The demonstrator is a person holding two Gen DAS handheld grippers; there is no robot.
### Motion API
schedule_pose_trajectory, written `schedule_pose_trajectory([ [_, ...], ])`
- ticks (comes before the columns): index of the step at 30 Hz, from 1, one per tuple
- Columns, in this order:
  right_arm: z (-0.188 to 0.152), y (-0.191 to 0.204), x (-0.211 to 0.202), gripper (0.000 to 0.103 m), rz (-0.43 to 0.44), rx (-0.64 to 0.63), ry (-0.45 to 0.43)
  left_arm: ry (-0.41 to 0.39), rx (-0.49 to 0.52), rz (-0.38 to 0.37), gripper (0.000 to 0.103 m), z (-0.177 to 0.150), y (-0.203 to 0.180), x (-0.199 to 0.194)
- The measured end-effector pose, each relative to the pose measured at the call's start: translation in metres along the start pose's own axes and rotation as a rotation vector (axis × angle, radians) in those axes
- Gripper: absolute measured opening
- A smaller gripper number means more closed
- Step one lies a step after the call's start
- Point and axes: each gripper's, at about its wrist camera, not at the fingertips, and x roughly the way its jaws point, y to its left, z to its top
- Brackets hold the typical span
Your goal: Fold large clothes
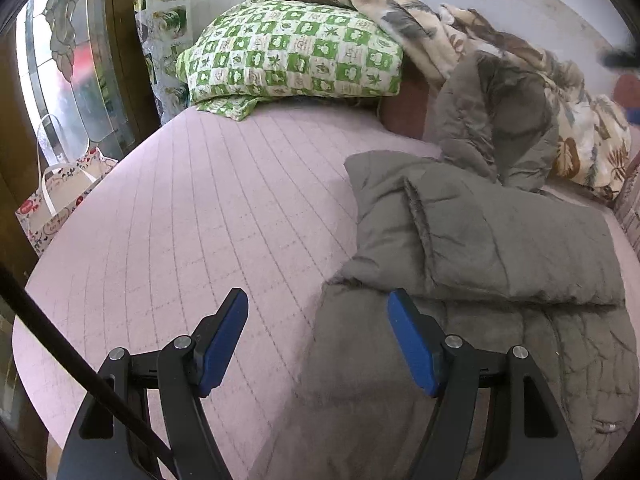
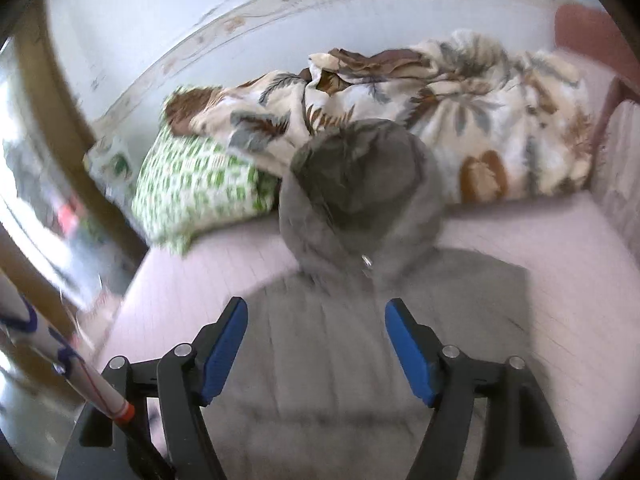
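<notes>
While both tools hover over the pink quilted mattress [image 1: 180, 216], neither holds anything: the left gripper [image 1: 318, 344] has its blue pads spread wide, one pad above bare mattress and the other above the near edge of the grey padded jacket [image 1: 480, 248]; the right gripper [image 2: 316, 352], likewise spread wide with nothing between its pads, hangs above the jacket's body. Left wrist view: the jacket lies on the mattress with one sleeve [image 1: 512, 240] folded across its body; beyond the sleeve the hood [image 1: 496, 120] stands up, partly crumpled. Right wrist view (blurred): the jacket's body is spread flat on the mattress, its hood [image 2: 360, 184] rising at the far end. Beyond the jacket, a leaf-patterned blanket [image 2: 460, 120] is heaped along the pale wall [image 2: 160, 20], its end draped over a green-and-white checked pillow [image 1: 292, 56]. Off the mattress edge opposite the jacket, a patterned tote bag [image 1: 60, 200] stands before a wooden-framed glass door [image 1: 60, 60]
</notes>
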Motion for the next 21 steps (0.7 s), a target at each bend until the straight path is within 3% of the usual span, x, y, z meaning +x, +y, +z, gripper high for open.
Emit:
schedule_pose_trajectory([
  [5, 0.071, 0.012, 0.089, 0.076, -0.036, 0.111, -0.006, 0.025, -0.058, -0.017, 0.072, 0.012, 0.013, 0.017],
  [12, 0.146, 0.027, 0.175, 0.077, -0.120, 0.117, -0.033, 0.100, -0.094, -0.058, 0.072, 0.009, 0.022, 0.040],
  [21, 0.184, 0.017, 0.234, 0.080, -0.156, 0.191, -0.036, 0.136, -0.054, -0.057, 0.072, 0.004, 0.013, 0.057],
])
